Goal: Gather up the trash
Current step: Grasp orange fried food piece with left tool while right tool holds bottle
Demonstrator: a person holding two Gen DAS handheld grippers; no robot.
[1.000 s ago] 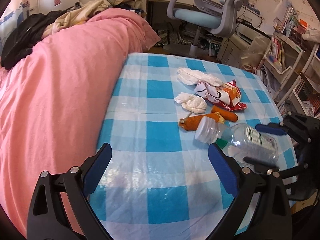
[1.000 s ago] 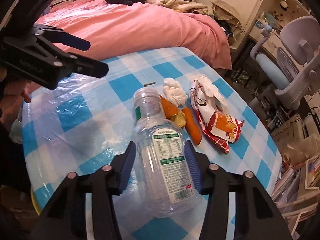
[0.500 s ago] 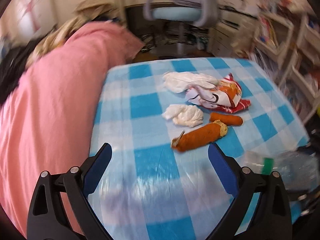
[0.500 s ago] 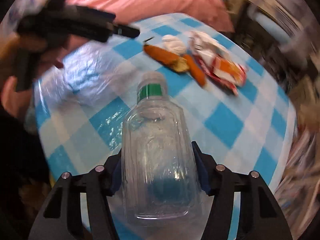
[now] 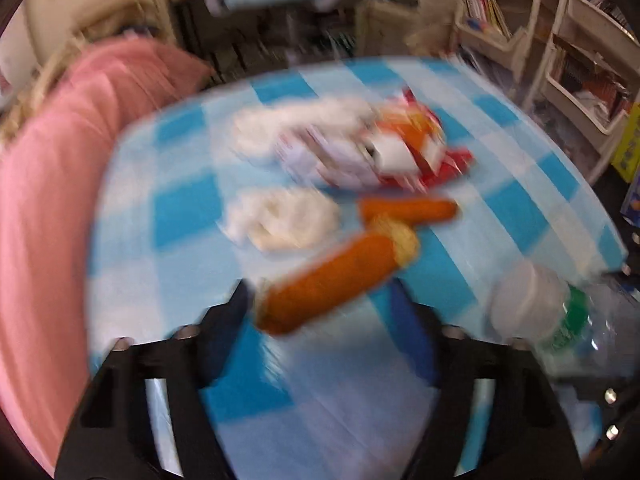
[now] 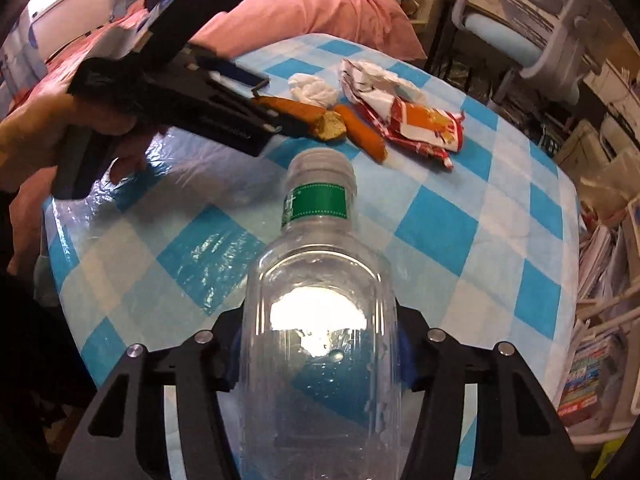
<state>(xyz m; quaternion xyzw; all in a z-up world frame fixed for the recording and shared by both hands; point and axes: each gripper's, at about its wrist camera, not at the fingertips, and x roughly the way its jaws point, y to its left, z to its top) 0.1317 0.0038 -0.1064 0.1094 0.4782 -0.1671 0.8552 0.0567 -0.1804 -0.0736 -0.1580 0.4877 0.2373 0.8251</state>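
Note:
My right gripper (image 6: 318, 354) is shut on a clear plastic bottle (image 6: 320, 320) with a green neck band, held above the checked table; the bottle also shows at the lower right of the left wrist view (image 5: 560, 320). My left gripper (image 5: 320, 304) is open, its fingers either side of the near end of a long orange peel (image 5: 336, 280); it also shows in the right wrist view (image 6: 280, 120). A second orange piece (image 5: 408, 208), two white tissue wads (image 5: 280, 220) (image 5: 296, 124) and a red-and-white snack wrapper (image 5: 380, 152) lie beyond. The left wrist view is blurred.
The round table (image 6: 460, 232) has a blue-and-white checked cover under clear plastic. A pink-covered bed (image 5: 48, 184) lies along its left. An office chair (image 6: 528, 32) and shelves of books (image 5: 580, 64) stand beyond and to the right.
My left gripper has moved forward to the long orange peel, with its fingers closer together. My right gripper has lifted the bottle and turned it neck-forward.

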